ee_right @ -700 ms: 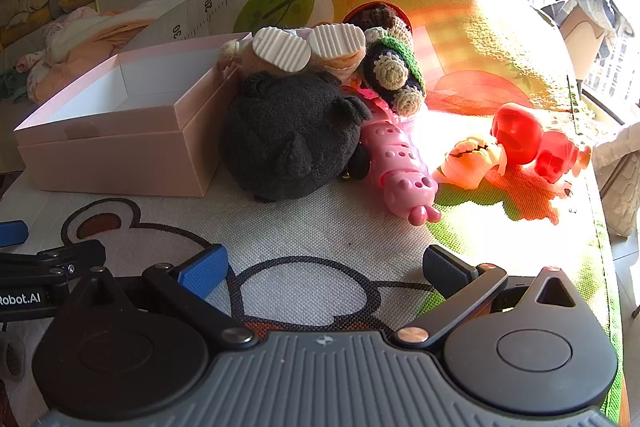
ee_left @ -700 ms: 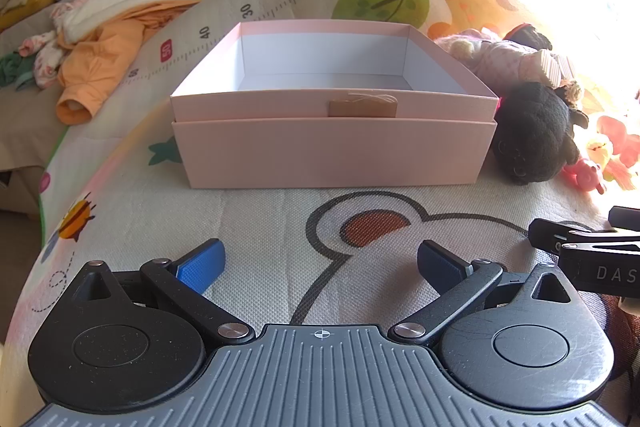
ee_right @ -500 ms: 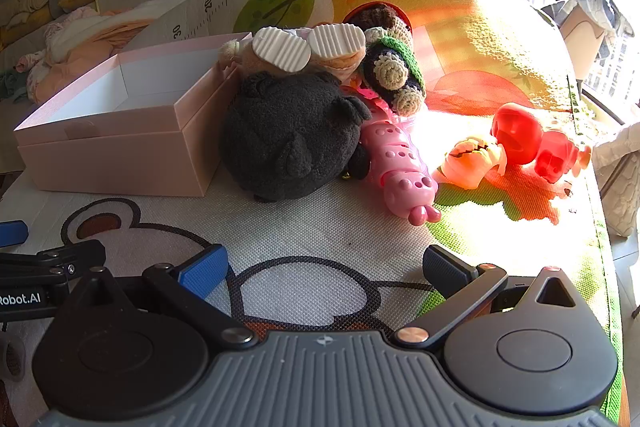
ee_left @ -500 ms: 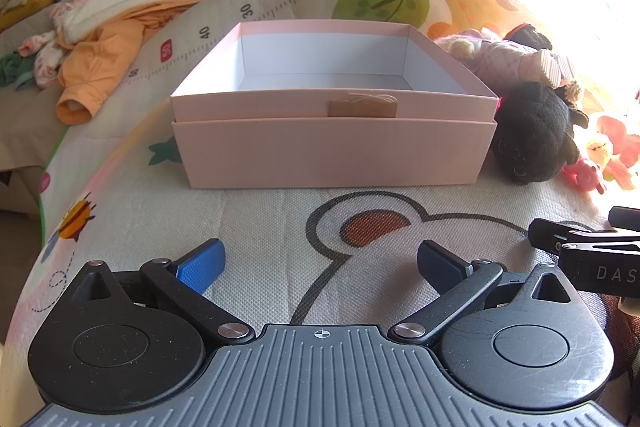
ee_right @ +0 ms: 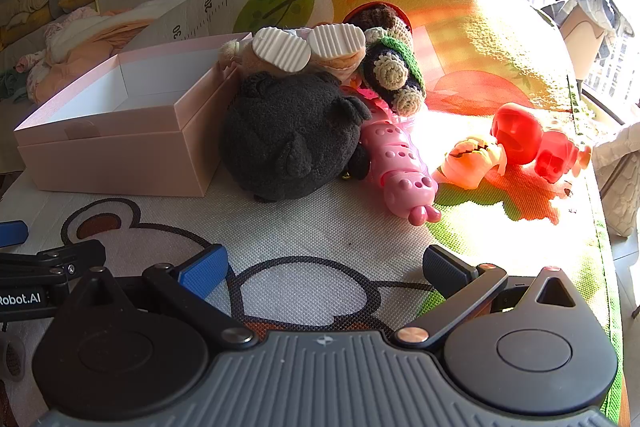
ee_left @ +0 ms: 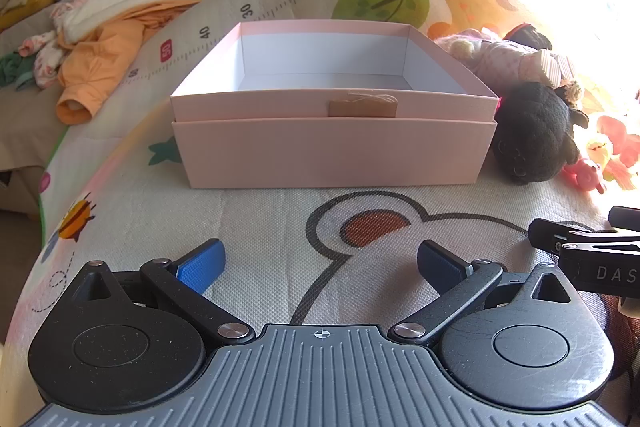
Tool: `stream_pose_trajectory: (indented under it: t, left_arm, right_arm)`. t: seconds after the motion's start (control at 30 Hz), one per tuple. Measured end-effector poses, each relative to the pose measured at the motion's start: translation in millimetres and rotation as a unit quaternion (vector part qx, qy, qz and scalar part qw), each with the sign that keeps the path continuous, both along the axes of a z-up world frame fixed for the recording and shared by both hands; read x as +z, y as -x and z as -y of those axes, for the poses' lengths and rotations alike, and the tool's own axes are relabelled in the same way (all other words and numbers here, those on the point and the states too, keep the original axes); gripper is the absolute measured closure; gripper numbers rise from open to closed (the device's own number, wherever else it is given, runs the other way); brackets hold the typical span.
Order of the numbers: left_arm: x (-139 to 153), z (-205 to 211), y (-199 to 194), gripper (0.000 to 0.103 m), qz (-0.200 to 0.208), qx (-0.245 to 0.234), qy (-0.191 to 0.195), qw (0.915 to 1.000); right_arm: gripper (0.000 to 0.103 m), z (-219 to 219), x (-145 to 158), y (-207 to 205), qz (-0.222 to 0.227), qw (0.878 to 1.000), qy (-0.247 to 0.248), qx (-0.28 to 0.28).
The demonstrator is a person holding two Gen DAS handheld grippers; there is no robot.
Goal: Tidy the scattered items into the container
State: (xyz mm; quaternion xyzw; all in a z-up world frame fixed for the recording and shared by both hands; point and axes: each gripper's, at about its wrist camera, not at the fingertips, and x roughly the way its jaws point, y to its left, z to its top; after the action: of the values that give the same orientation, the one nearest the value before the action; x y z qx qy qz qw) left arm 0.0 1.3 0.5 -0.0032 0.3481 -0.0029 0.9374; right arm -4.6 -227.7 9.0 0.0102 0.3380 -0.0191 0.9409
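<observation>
The left gripper (ee_left: 320, 263) is held low over the printed play mat (ee_left: 264, 227), its fingers spread wide with nothing between them; the right gripper (ee_right: 326, 267) is held beside it in the same condition, fingers spread and empty. Part of each gripper is seen at the edge of the other's view.

The pink box (ee_left: 332, 151) is placed on the mat directly ahead of the left gripper; it is open at the top, and its white interior is seen to hold nothing. A tan tab (ee_left: 363, 105) is fixed to the front wall of its upper section.

The scattered items are located to the right of the box, ahead of the right gripper; the dark plush toy (ee_right: 292, 139) is set against the right-hand wall of the box; a doll with white ribbed soles (ee_right: 308, 47) is lying behind it, just beside the box rim; a crocheted toy in green and dark yarn (ee_right: 394, 71) is found beside the doll. A pink plastic toy (ee_right: 400, 167) is touching the dark plush on its right; a yellow toy (ee_right: 472, 163) and a red toy (ee_right: 532, 139) are lying further right, in strong sunlight.

A pile of clothes (ee_left: 92, 55) is seen well apart, behind and left of the box.
</observation>
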Motion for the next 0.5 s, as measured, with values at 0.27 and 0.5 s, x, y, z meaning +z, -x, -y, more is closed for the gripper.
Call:
stream_pose_trajectory:
  t: [0.27, 0.5]
  left_arm:
    - [0.1, -0.3, -0.1, 0.0, 0.0, 0.0, 0.0, 1.0]
    - [0.0, 0.1, 0.0, 0.0, 0.0, -0.001, 0.0, 1.0]
  right_arm:
    - [0.0, -0.4, 0.5, 1.4, 0.0, 1.0, 0.0, 0.0]
    - [0.0, -0.2, 0.3, 0.6, 0.0, 1.0, 0.0, 0.0]
